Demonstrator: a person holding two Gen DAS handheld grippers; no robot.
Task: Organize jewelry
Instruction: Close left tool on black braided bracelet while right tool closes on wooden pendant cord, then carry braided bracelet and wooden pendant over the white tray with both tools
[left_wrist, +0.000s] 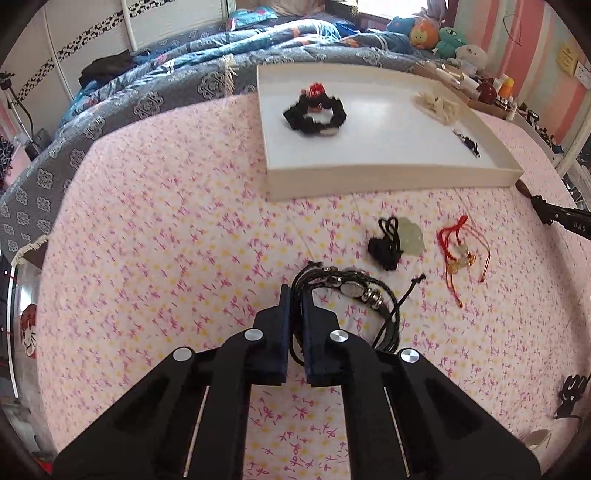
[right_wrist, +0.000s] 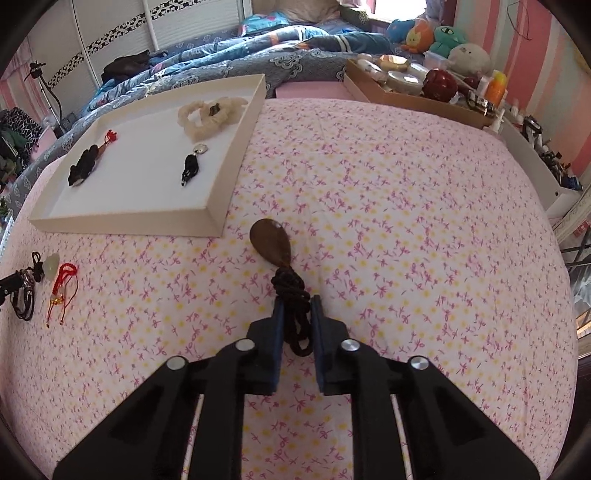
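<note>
My left gripper (left_wrist: 296, 293) is shut on a black braided bracelet (left_wrist: 351, 290) with metal beads, which lies on the pink flowered sheet. Beyond it lie a pale jade pendant (left_wrist: 410, 238) on a black cord and a red cord bracelet (left_wrist: 460, 251). In the right wrist view my right gripper (right_wrist: 297, 301) is shut on the dark knotted cord (right_wrist: 290, 288) of a brown teardrop pendant (right_wrist: 269, 242). The white tray (right_wrist: 129, 221) holds a cream scrunchie (right_wrist: 210, 114), a black pendant (right_wrist: 190, 168) and a black scrunchie (left_wrist: 314, 114).
A cardboard box (right_wrist: 417, 98) of jars and bottles stands at the back right, with plush toys (right_wrist: 443, 37) behind it. A blue quilt (left_wrist: 184, 81) is bunched along the far side. The bed drops off at the left and right edges.
</note>
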